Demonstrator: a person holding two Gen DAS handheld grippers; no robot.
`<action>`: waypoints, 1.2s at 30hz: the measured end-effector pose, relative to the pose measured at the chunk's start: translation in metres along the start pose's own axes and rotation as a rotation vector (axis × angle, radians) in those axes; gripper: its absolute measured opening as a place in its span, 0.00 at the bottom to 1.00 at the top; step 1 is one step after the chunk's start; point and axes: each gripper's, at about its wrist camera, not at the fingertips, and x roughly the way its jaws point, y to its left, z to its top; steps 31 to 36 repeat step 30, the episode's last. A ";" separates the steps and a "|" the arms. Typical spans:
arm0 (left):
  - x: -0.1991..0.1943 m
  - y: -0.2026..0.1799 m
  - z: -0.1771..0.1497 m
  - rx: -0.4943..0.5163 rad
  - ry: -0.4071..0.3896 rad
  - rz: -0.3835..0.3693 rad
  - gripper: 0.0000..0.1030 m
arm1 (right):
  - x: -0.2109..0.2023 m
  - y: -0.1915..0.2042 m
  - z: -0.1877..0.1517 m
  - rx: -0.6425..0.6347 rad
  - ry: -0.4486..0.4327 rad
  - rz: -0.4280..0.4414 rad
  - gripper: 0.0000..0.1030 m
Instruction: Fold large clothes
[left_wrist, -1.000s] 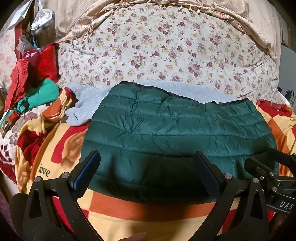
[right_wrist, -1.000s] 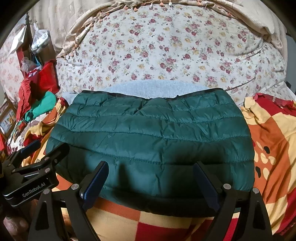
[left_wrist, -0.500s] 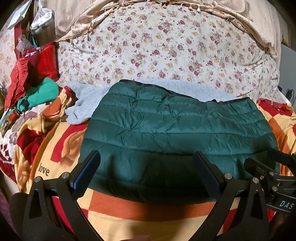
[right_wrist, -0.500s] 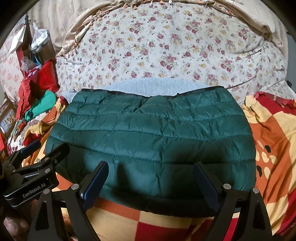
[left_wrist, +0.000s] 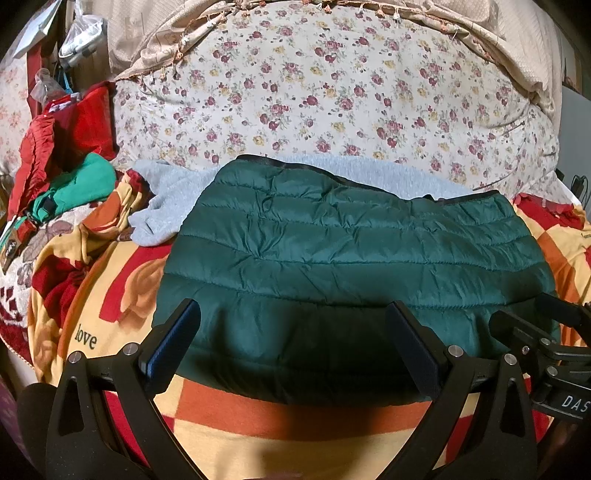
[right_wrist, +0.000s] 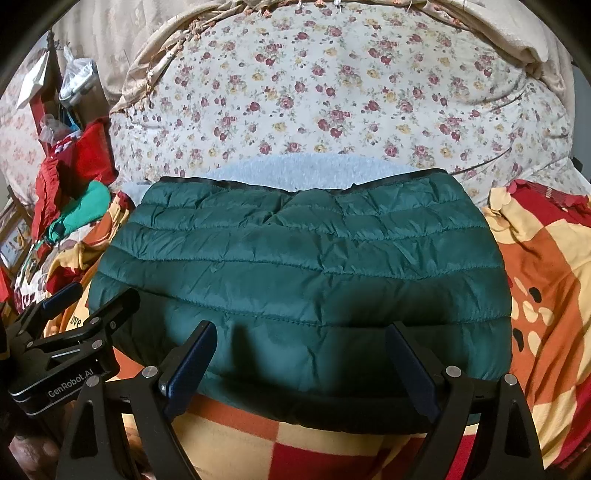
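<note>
Nothing moves since earlier frames: both grippers hover same place, jacket lies same. Green quilted jacket sits folded on patterned blanket, centre of bed, grey fleece under its far edge. Left gripper jaws wide apart, empty. Right gripper also wide, empty. You judge fold looks done; if one more fold, pinch near hem at both corners, lift evenly, lay flat toward far side.

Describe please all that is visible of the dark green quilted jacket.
The dark green quilted jacket looks like shiny, puffy nylon stitched in horizontal channels, with a black trim along its far edge. It lies folded flat on the orange-and-yellow blanket, its far part over a pale blue fleece. Nothing grips it.
</note>
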 end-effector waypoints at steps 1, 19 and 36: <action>0.000 0.000 0.000 0.001 0.001 0.001 0.98 | 0.000 0.000 0.000 -0.002 0.001 0.000 0.88; 0.002 -0.003 0.000 0.004 0.003 -0.002 0.98 | 0.006 0.001 0.004 -0.007 0.008 0.002 0.88; 0.004 0.000 0.002 0.015 -0.006 -0.028 0.98 | 0.008 0.002 0.003 0.001 0.008 0.002 0.88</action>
